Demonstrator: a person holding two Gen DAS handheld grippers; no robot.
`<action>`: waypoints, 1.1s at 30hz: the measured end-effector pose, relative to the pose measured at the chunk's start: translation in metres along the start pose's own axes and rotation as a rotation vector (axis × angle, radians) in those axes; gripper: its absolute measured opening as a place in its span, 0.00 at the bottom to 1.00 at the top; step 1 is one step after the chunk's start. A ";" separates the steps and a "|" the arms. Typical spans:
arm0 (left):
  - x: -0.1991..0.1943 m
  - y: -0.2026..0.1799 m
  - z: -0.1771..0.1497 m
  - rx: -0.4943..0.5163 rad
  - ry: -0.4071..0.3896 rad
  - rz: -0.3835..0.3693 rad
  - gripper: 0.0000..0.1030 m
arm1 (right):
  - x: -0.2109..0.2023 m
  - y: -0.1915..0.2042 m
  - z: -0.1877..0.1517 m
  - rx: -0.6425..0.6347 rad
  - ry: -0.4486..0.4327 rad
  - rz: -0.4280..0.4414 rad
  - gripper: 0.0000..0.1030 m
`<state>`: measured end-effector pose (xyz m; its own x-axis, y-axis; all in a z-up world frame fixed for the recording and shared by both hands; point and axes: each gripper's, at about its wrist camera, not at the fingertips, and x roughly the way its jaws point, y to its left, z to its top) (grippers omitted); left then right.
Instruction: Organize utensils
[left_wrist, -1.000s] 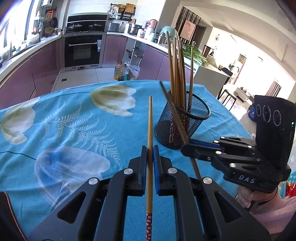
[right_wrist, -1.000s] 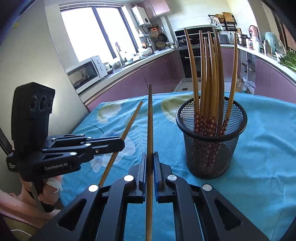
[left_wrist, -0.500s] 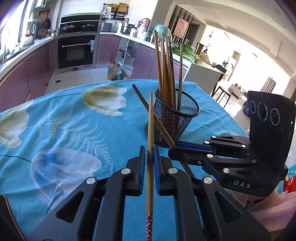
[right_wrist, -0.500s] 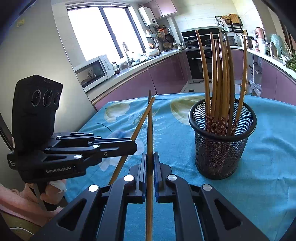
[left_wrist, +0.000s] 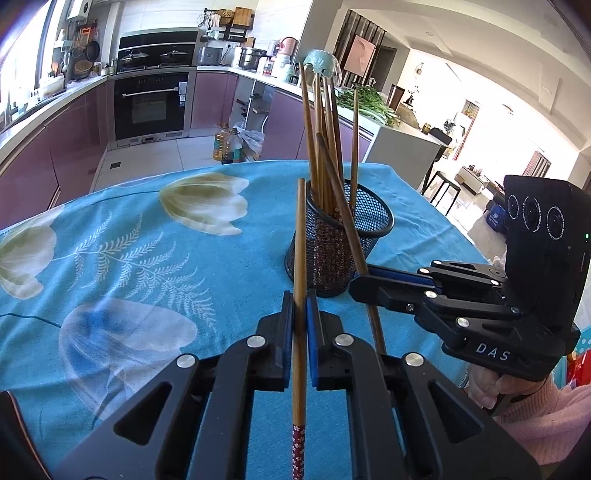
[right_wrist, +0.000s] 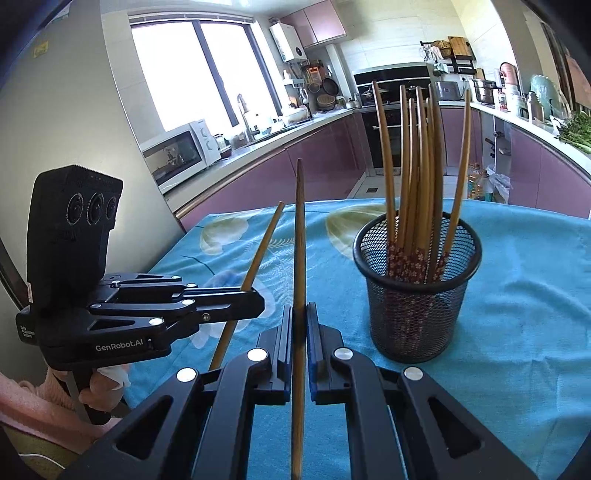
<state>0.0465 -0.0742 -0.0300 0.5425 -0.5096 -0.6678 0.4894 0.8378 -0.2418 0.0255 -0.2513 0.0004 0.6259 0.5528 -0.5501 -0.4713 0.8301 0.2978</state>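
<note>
Two chopsticks are out of the holder (right_wrist: 415, 295), one in each gripper, and both are raised above the tablecloth (left_wrist: 129, 258) with their plain ends pointing forward. The left gripper (left_wrist: 300, 314) pinches the left chopstick (left_wrist: 300, 258) between pressed-together fingers, its flower-patterned end trailing back toward the camera. The right gripper (right_wrist: 300, 325) pinches the right chopstick (right_wrist: 299, 266) the same way.

Most of the job looks done: about eight chopsticks (right_wrist: 417, 177) already stand in the mesh holder, patterned ends down, plain ends fanned upward. No loose chopsticks show on the cloth in either view, though the grippers hide part of it.

Left to do, by my reading: put these last two in. Seen from the left wrist, the right chopstick slants up across the holder's rim, so it seems nearer to going in; the left one is just beside the holder's left wall.
</note>
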 end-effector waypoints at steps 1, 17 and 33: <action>0.000 -0.001 0.001 0.001 -0.002 -0.002 0.07 | -0.001 -0.001 0.000 -0.001 -0.003 -0.002 0.06; -0.010 -0.008 0.005 0.014 -0.027 -0.021 0.07 | -0.021 -0.006 0.006 -0.007 -0.058 -0.019 0.06; -0.015 -0.012 0.009 0.022 -0.042 -0.028 0.07 | -0.030 -0.005 0.010 -0.014 -0.089 -0.030 0.06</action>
<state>0.0380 -0.0783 -0.0107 0.5566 -0.5410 -0.6305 0.5194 0.8189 -0.2441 0.0149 -0.2715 0.0236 0.6926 0.5325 -0.4866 -0.4600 0.8457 0.2707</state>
